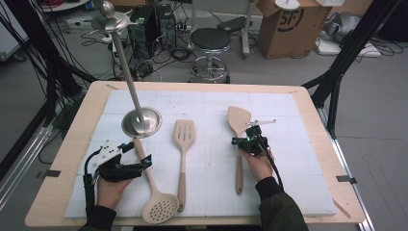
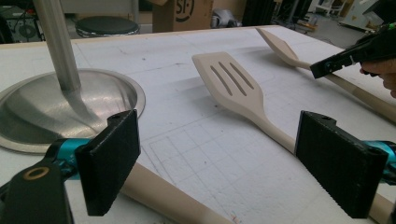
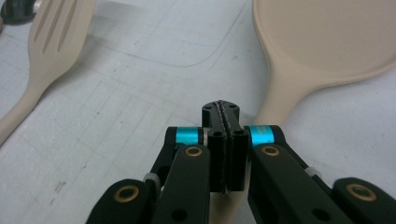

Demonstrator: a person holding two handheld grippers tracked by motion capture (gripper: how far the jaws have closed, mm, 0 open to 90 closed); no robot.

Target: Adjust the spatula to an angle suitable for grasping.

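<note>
The jaws of the right gripper (image 3: 223, 140) are pressed together with nothing between them, directly above the handle of the solid spatula (image 1: 239, 126), which lies flat on the white mat (image 1: 288, 144) with its blade pointing away from the person. The jaws of the left gripper (image 2: 233, 170) are held wide apart, straddling the handle of the skimmer (image 1: 155, 197), with neither pad seen to press on it. The spatula is judged to be light, stiff and smooth, so some slipping may be expected under a weak grip. It is best taken across the narrow handle, near the neck below the blade, where the balance should be kept. The right jaws must be opened before any grip is attempted. The slotted turner (image 1: 183, 139) lies well apart to the left, and the mat is bare to the right. The steel stand (image 1: 141, 122), with its tall pole, is located by the left gripper and should be avoided in any sweep.
</note>
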